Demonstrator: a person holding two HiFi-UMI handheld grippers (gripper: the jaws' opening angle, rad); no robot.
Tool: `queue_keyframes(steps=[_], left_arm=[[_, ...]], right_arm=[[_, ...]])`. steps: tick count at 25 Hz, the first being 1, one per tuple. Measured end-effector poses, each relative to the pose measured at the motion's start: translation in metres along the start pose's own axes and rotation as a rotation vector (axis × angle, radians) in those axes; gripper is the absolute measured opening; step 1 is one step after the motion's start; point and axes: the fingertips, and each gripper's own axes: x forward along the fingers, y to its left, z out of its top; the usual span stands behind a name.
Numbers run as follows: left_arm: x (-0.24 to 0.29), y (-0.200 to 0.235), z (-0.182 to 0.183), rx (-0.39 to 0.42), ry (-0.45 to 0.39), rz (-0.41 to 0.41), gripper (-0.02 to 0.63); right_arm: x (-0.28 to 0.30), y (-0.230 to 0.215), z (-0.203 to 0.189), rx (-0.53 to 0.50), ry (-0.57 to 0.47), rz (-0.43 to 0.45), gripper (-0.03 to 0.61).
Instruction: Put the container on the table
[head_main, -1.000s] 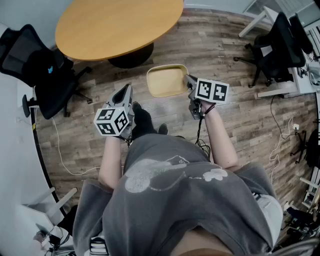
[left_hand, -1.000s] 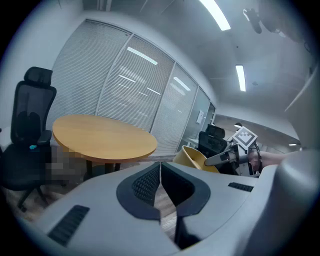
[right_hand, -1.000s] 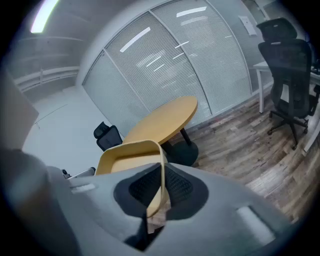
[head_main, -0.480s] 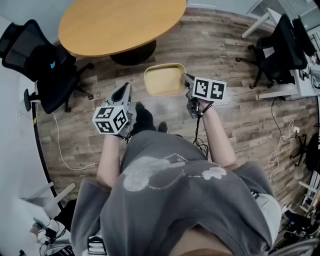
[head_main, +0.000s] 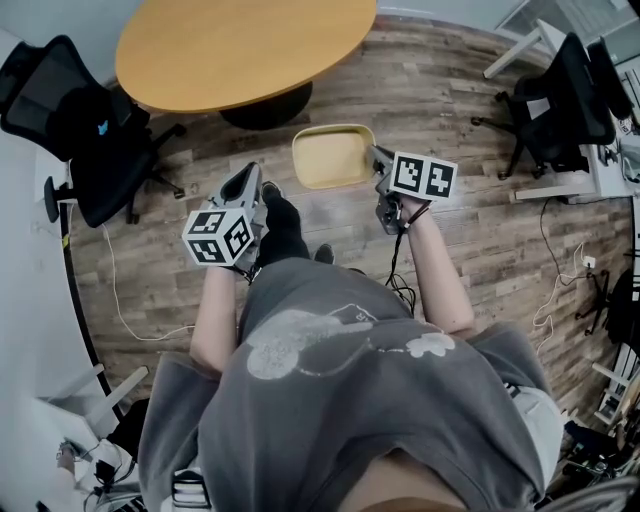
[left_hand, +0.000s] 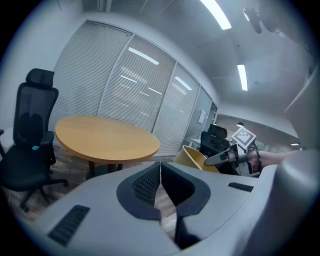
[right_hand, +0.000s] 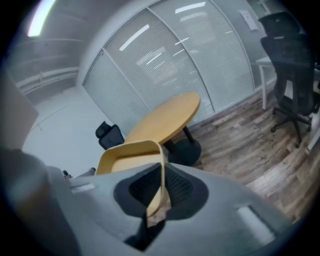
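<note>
Yellow container (head_main: 333, 158) held near the round wooden table (head_main: 240, 50)
Right gripper (head_main: 378, 160) pinches its rim above the plank floor (head_main: 470, 230); left gripper (head_main: 243, 185) jaws pressed together, nothing between them

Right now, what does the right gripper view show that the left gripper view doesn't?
Only the right gripper view: the right gripper shut on the thin side wall of the pale yellow plastic container, with the wall pinched between its jaws.
Only the left gripper view: the left gripper with its jaws together and nothing between them, and the right gripper seen from outside, holding the container off the table.
Both: the round wooden table with the container not yet on it, a black office chair and the blind-covered glass wall.
</note>
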Motion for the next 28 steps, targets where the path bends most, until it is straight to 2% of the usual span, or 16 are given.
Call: queue_keyframes(steps=[12,22,28], left_arm=[[0.062,0.082,0.044,-0.022,-0.011,-0.021,0.009],[0.149,0.18,0.106,-0.047,0.0,-0.034,0.009],[0.183,0.222,0.132,-0.063,0.019,-0.041,0.009]], right_arm=[[0.074,0.008,0.062,-0.009,-0.009,-0.043,0.017],[0.175,0.005,0.152,0.013,-0.011,-0.088,0.017],[0.218,0.01,0.185,0.031,0.002,-0.106,0.017]])
